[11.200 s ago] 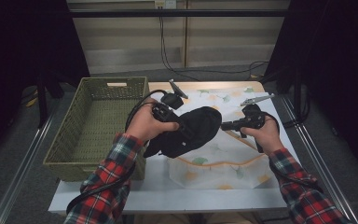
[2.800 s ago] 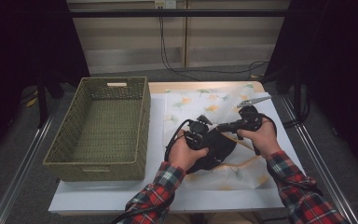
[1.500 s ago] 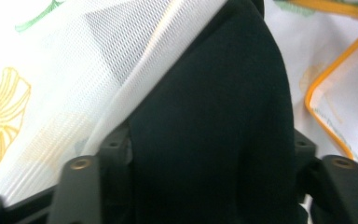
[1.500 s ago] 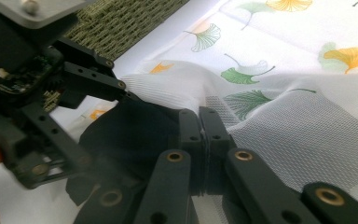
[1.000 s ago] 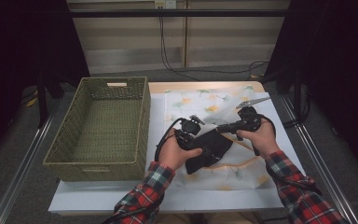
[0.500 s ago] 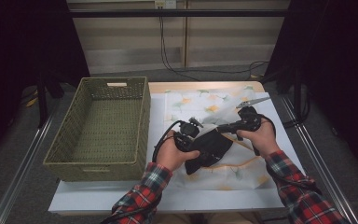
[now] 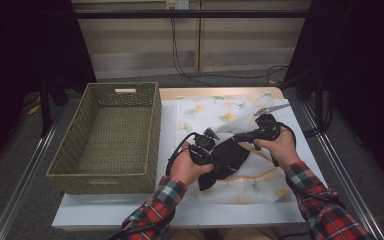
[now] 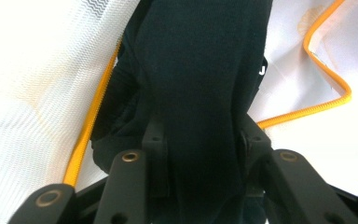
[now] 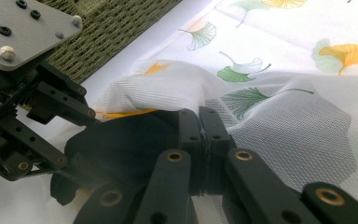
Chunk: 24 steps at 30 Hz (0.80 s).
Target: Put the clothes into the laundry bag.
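Observation:
A black garment (image 7: 228, 159) lies partly inside a white mesh bag (image 7: 207, 111) printed with ginkgo leaves and edged by an orange zipper (image 8: 327, 100). My left gripper (image 7: 219, 152) has just been closing and now pinches a fold of the black garment (image 8: 200, 60) between its jaws (image 8: 203, 140). My right gripper (image 7: 233, 137) points left, and its jaws (image 9: 200, 122) are shut on the bag's lifted mesh edge (image 9: 168, 88). The garment (image 9: 121, 144) sits under that raised flap. The left gripper's grey plate (image 9: 23, 28) is close at the left of the right gripper view.
A green woven basket (image 7: 111, 131) stands at the table's left, empty, right beside the bag. The white table (image 7: 105, 212) shows bare in front of it. Cables hang at the back wall (image 7: 180, 45).
The left hand has shifted slightly over the black garment and settled on it. The right hand has held still with the bag's edge raised.

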### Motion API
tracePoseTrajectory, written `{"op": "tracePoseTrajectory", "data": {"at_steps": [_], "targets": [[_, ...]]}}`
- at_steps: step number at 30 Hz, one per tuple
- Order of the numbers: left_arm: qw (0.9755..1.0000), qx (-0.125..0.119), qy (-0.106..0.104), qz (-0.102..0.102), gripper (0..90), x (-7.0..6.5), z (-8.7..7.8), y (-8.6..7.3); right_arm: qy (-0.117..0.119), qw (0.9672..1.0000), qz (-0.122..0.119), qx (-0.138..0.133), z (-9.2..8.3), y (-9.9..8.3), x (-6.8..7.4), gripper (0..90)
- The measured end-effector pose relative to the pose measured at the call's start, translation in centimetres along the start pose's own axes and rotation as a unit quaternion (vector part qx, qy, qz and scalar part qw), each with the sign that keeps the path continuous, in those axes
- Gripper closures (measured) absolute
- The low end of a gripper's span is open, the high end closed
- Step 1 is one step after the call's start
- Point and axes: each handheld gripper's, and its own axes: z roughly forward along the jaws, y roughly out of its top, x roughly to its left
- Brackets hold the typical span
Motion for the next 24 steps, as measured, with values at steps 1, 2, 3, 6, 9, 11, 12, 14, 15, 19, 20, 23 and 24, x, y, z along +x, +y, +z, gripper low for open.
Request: {"op": "tracePoseTrajectory", "data": {"at_steps": [1,2,3,6,9,11,12,14,15,19,20,23,24], "targets": [[1.0,-0.001,0.0,-0.002,64.1,-0.1,0.0,0.0,0.0,1.0,0.0,0.0,0.0,0.0,0.0,90.0],[1.0,-0.001,0.0,-0.002,65.0,-0.1,0.0,0.0,0.0,1.0,0.0,0.0,0.0,0.0,0.0,90.0],[0.9999,-0.009,-0.002,-0.01,65.9,-0.2,0.1,0.1,0.001,1.0,-0.003,0.0,0.0,0.0,0.0,90.0],[0.9997,-0.02,-0.011,-0.012,67.3,-0.2,0.2,0.3,0.001,1.0,-0.002,0.001,0.0,0.1,0.1,90.0],[0.9993,-0.032,-0.012,-0.016,69.0,-0.3,0.2,0.7,0.003,1.0,-0.003,0.0,0.0,0.2,0.1,90.0],[0.9991,-0.035,-0.01,-0.019,69.4,-0.5,0.4,1.0,0.003,1.0,-0.002,0.0,-0.1,0.1,0.1,90.0],[0.9993,-0.032,-0.011,-0.017,69.4,-0.5,0.4,1.1,0.004,1.0,-0.002,0.0,0.0,0.1,0.1,90.0],[0.9988,-0.041,-0.011,-0.023,69.6,-0.7,0.6,1.4,0.004,1.0,-0.001,0.0,0.0,0.1,0.1,90.0],[0.9988,-0.042,-0.012,-0.022,69.7,-0.6,0.7,1.5,0.004,1.0,-0.002,0.0,0.0,0.1,0.1,90.0],[0.9988,-0.043,-0.01,-0.02,69.7,-0.5,0.7,1.9,0.004,1.0,-0.001,-0.001,-0.1,0.0,0.1,90.0],[0.9987,-0.044,-0.007,-0.023,69.8,-0.6,0.8,2.0,0.004,1.0,0.001,-0.001,-0.2,0.0,0.1,90.0],[0.9986,-0.048,-0.005,-0.022,69.9,-0.6,0.8,2.3,0.006,1.0,0.0,-0.002,-0.2,0.0,0.1,90.0],[0.9986,-0.048,-0.005,-0.022,70.0,-0.6,0.8,2.3,0.004,1.0,-0.001,-0.002,-0.2,0.0,0.1,90.0]]}}
